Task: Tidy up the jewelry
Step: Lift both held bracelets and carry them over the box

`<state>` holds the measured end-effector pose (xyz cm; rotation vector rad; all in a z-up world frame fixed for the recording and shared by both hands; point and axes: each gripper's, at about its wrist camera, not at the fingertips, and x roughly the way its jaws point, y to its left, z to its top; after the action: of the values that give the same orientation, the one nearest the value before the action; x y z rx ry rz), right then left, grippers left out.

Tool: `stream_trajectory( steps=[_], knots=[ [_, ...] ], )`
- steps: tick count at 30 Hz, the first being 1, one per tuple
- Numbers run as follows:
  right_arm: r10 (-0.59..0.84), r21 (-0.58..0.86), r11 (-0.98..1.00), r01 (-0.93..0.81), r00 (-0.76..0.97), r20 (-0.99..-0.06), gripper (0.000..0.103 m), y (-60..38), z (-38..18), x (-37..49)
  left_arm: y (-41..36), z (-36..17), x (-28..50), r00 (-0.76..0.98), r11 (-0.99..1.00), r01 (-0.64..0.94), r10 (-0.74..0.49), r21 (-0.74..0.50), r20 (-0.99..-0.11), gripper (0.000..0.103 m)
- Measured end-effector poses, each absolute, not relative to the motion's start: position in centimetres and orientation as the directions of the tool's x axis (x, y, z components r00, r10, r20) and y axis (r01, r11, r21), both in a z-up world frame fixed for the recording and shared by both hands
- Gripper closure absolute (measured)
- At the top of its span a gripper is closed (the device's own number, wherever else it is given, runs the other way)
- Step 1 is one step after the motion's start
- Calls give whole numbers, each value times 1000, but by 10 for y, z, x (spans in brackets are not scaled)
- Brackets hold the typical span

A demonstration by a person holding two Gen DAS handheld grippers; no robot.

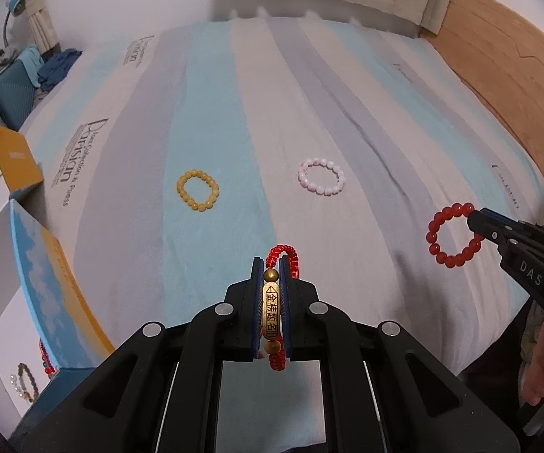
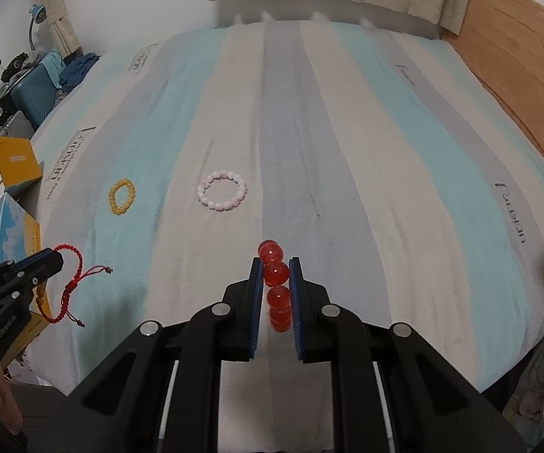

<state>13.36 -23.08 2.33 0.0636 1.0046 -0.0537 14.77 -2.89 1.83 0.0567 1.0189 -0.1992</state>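
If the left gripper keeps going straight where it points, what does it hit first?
Probably the striped bedsheet, bare between the yellow bead bracelet and pink bead bracelet. The left gripper points between them; depth is unclear.

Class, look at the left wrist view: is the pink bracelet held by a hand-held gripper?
No. The pink bracelet lies loose on the bed sheet, apart from both hand-held grippers.

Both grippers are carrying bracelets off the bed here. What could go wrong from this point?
The right gripper pinches the red bead bracelet by a bead or two; round beads could slip out. The red cord bracelet in the left gripper trails loose cord ends that might snag on the box edge.
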Motion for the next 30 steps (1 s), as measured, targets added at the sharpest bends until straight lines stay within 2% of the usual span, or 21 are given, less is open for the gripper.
stream_trajectory(
  steps=[30],
  knots=[
    [7, 41, 998, 48, 556, -831, 90, -179, 32, 84, 20, 33, 86, 529, 986, 164, -121, -38, -840, 96]
  ],
)
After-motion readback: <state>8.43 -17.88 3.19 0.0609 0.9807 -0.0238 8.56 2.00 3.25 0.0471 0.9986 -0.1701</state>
